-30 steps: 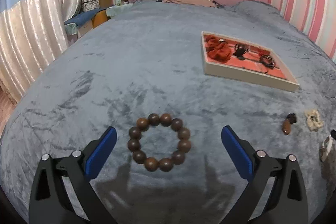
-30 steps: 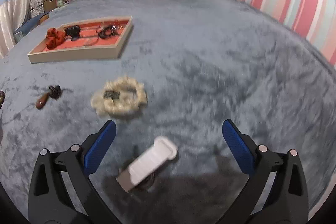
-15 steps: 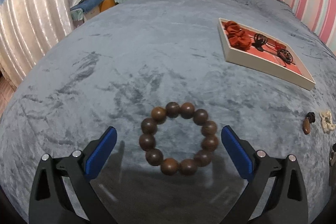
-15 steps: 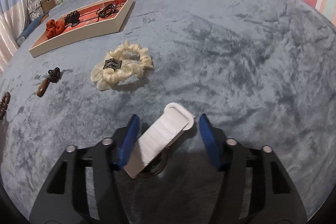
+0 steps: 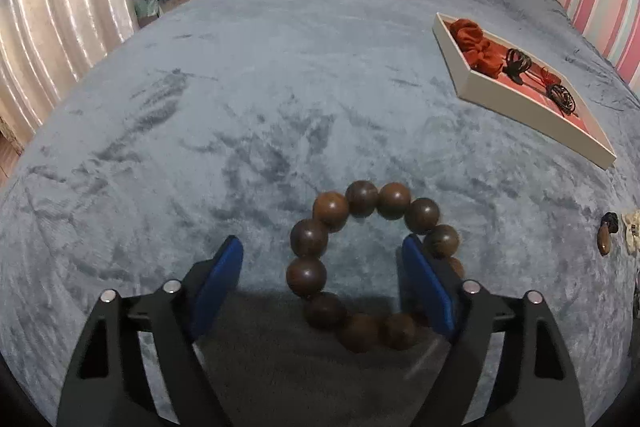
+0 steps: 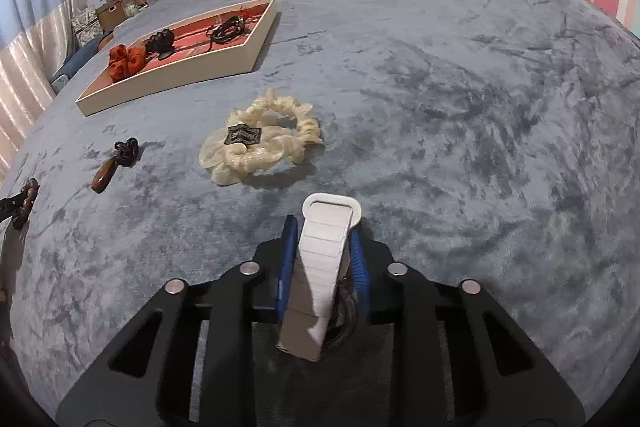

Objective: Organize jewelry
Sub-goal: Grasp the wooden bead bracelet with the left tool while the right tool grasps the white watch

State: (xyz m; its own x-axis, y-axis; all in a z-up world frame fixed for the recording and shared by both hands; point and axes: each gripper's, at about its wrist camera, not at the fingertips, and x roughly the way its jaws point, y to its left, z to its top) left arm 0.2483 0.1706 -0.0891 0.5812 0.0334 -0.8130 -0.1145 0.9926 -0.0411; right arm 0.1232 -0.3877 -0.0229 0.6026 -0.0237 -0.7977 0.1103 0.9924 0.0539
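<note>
A brown wooden bead bracelet [image 5: 360, 263] lies on the grey-blue bedspread. My left gripper [image 5: 322, 287] is partly closed around its left side: the left finger stands outside the ring, the right finger [image 5: 424, 287] inside it. My right gripper [image 6: 322, 263] is shut on a white watch strap [image 6: 326, 255], which sticks forward from between the blue pads. A cream tray with a red lining [image 6: 180, 83] holds a red scrunchie [image 6: 126, 61] and dark hair ties; it also shows in the left wrist view [image 5: 516, 103].
A cream scrunchie [image 6: 260, 143] lies just ahead of my right gripper. A brown teardrop charm with a black knot [image 6: 114, 165] lies to its left and also shows in the left wrist view [image 5: 605, 239]. Striped pillows and curtains lie beyond the bed.
My left gripper has moved forward over the bracelet and narrowed, its right finger now inside the ring. My right gripper has closed from wide open onto the white strap.
</note>
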